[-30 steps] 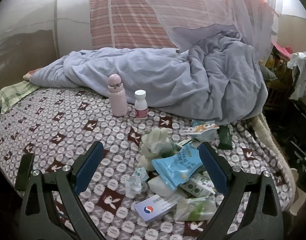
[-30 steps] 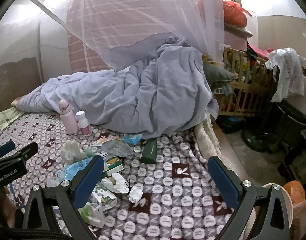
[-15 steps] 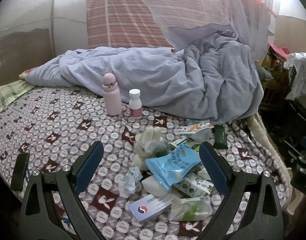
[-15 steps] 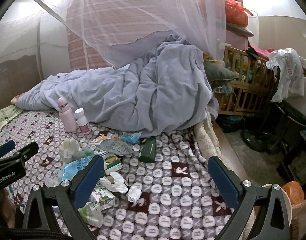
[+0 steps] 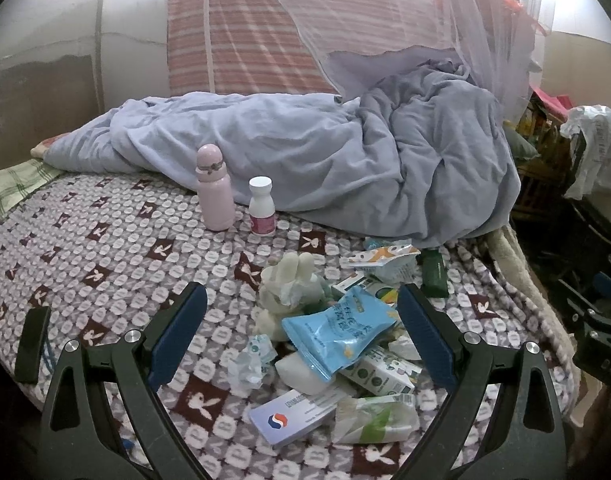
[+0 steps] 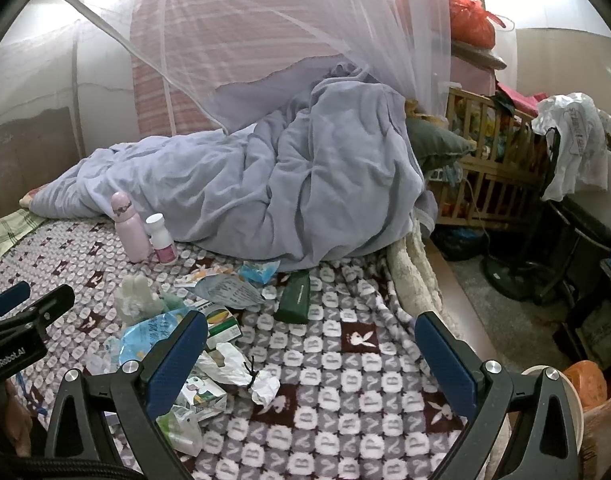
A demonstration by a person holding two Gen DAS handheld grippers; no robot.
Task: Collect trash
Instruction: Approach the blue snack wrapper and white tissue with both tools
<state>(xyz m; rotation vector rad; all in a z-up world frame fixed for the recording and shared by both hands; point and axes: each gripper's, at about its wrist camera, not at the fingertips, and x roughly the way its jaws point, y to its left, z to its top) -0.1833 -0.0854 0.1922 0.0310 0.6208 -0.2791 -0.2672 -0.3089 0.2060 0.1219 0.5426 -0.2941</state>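
Observation:
A heap of trash lies on the patterned bed cover: a blue snack bag [image 5: 337,330], small cartons [image 5: 375,372], a white card box [image 5: 301,414], crumpled wrappers [image 5: 247,364] and a dark green pack [image 5: 434,274]. My left gripper [image 5: 301,334] is open and empty, hovering just above and in front of the heap. My right gripper [image 6: 311,354] is open and empty, to the right of the heap, with the blue bag [image 6: 149,334], crumpled white paper [image 6: 241,374] and the green pack [image 6: 295,296] by its left finger.
A pink bottle [image 5: 214,188] and a white pill bottle [image 5: 261,206] stand behind the heap, before a rumpled blue-grey duvet [image 5: 345,160]. A white plush toy [image 5: 289,284] lies in the heap. A black phone [image 5: 32,344] lies left. The bed edge [image 6: 417,284] drops off right; a wooden crib [image 6: 493,168] beyond.
Both grippers have drifted slightly; the left view has shifted so the heap and bottles sit a little further left. Nothing was picked up; both jaws stay open.

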